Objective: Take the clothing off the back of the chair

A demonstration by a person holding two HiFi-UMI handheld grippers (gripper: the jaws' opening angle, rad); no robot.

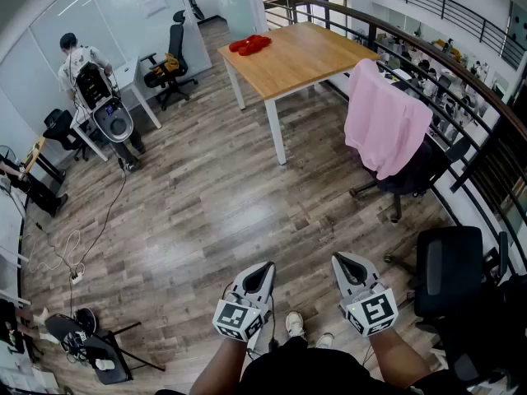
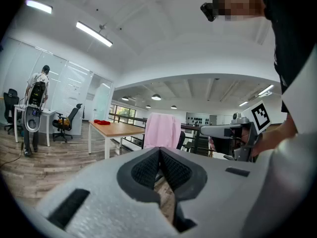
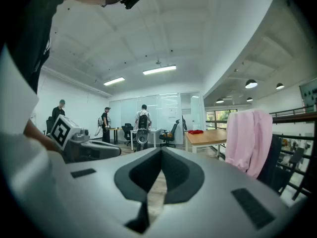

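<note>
A pink garment (image 1: 384, 122) hangs over the back of a black office chair (image 1: 414, 177) near the railing, at the right of the head view. It also shows in the left gripper view as pink clothing (image 2: 161, 131) and in the right gripper view as pink clothing (image 3: 249, 140). My left gripper (image 1: 262, 271) and right gripper (image 1: 346, 262) are held side by side close to my body, well short of the chair. Both are shut with nothing between their jaws.
A wooden table (image 1: 292, 56) with a red item (image 1: 249, 44) on it stands beyond the chair. A second black chair (image 1: 449, 271) is close at my right. A railing (image 1: 494, 138) curves along the right. A person (image 1: 82, 68) stands at a desk far left.
</note>
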